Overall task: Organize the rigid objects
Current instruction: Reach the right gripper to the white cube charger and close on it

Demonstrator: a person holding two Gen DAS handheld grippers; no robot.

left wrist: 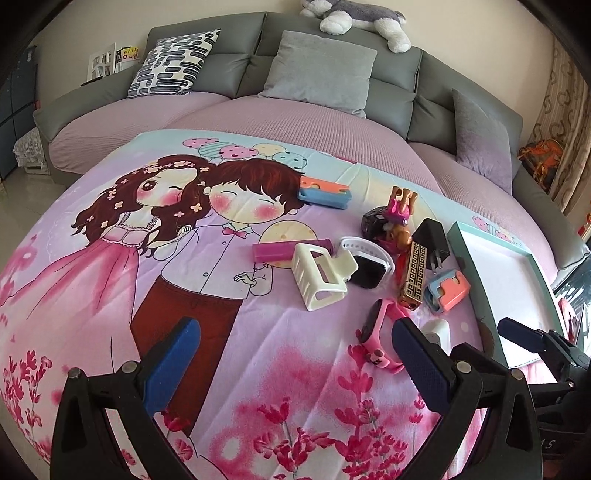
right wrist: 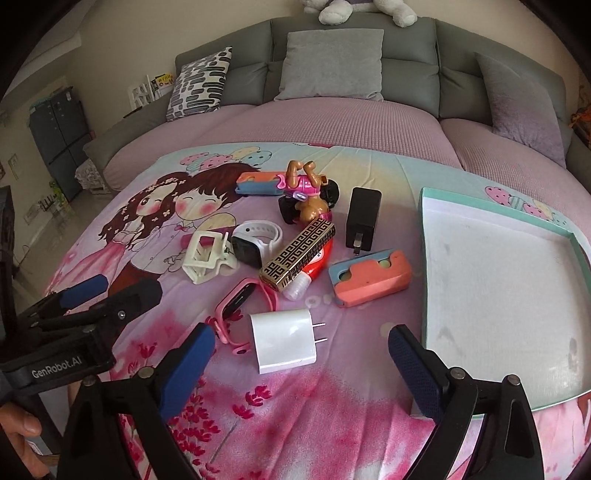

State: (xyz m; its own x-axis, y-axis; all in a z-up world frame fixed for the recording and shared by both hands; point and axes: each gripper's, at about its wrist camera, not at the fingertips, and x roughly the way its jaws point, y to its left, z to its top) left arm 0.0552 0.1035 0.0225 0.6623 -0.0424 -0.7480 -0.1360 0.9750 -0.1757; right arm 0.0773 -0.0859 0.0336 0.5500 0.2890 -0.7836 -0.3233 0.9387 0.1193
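Note:
Small rigid objects lie in a pile on a cartoon-print cloth: a white charger [right wrist: 283, 340], a pink watch [right wrist: 236, 301] [left wrist: 380, 334], a gold patterned lighter [right wrist: 297, 255] [left wrist: 412, 275], a black charger [right wrist: 363, 215], an orange-blue block [right wrist: 371, 282] [left wrist: 445, 290], a white clip [right wrist: 207, 256] [left wrist: 319, 275], a white watch [right wrist: 255, 240] and a toy dog [right wrist: 308, 194]. A teal-rimmed white tray [right wrist: 424, 258] [left wrist: 467, 254] lies to the right, with nothing in it. My right gripper [right wrist: 301, 363] is open just before the white charger. My left gripper [left wrist: 295, 356] is open, left of the pink watch.
A second orange-blue block [left wrist: 323, 192] and a magenta bar [left wrist: 280, 251] lie further back on the cloth. A grey sofa [left wrist: 332, 70] with cushions and a plush toy [left wrist: 354, 18] stands behind. The left gripper shows in the right wrist view [right wrist: 85, 299].

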